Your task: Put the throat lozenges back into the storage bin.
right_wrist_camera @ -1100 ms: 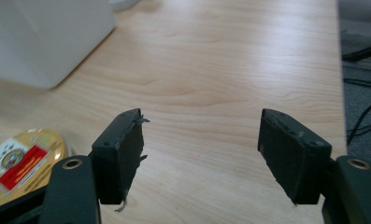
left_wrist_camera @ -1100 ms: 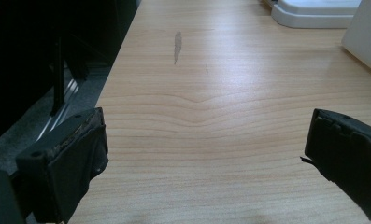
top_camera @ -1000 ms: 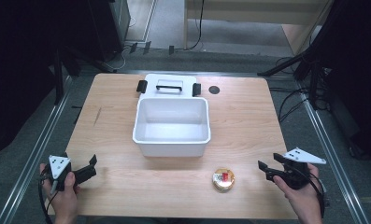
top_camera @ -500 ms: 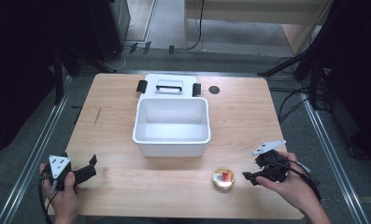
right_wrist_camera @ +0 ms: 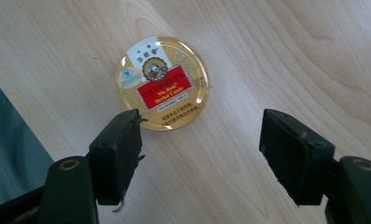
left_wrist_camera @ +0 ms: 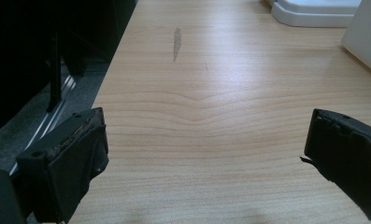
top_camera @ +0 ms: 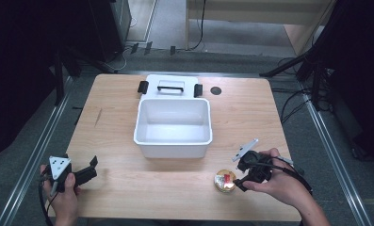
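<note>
right gripper point(right_wrist_camera: 199, 154) jaws wide, tilted down over the small round gold tin with red label point(right_wrist_camera: 163, 82), sitting at table's 5 o'clock; label text looks like candy, too blurry | left gripper point(left_wrist_camera: 204, 163) wide, empty, low at 7 o'clock | white rectangular plastic tub point(top_camera: 173, 146) centre

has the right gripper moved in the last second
Yes. In the high view the right gripper has come in from the table's right edge toward the round tin, jaws open just beside it. The tin itself has stayed put.
</note>
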### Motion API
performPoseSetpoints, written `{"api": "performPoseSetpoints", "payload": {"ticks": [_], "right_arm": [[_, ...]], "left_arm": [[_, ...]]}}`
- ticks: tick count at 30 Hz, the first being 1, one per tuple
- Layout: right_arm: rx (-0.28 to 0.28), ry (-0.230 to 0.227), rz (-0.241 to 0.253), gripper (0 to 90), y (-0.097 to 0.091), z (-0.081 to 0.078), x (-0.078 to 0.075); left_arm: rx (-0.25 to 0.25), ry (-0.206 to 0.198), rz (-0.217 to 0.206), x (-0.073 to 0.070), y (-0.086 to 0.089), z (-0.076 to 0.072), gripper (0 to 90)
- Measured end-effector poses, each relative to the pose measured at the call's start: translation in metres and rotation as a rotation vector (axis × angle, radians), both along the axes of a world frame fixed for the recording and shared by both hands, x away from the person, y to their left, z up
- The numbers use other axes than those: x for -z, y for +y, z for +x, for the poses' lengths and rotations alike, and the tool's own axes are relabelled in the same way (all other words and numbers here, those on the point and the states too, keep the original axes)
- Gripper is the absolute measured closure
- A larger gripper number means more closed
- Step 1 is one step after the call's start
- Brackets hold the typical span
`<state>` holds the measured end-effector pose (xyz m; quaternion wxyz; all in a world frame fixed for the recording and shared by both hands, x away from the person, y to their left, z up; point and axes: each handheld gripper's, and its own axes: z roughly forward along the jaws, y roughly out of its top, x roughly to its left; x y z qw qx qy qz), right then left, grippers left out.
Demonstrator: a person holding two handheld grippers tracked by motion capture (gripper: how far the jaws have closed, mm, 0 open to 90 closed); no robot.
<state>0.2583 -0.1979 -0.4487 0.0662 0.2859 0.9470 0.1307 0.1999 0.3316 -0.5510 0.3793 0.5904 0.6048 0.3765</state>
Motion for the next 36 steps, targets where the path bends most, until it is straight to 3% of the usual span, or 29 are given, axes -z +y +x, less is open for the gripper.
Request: {"api": "performPoseSetpoints", "payload": {"ticks": [8,20,36], "right_arm": [[-0.079,0.048,-0.066,29.8,0.024,0.002,0.012],[-0.117,0.096,-0.124,23.9,0.043,0.008,0.025],[-0.093,0.135,-0.177,17.2,0.058,0.015,0.044]], "left_arm": [[-0.001,0.0,-0.006,0.0,0.0,0.0,0.0],[0.0,0.006,-0.01,0.0,0.001,0.001,0.0],[0.0,0.012,-0.019,0.0,0.002,0.002,0.0]]}}
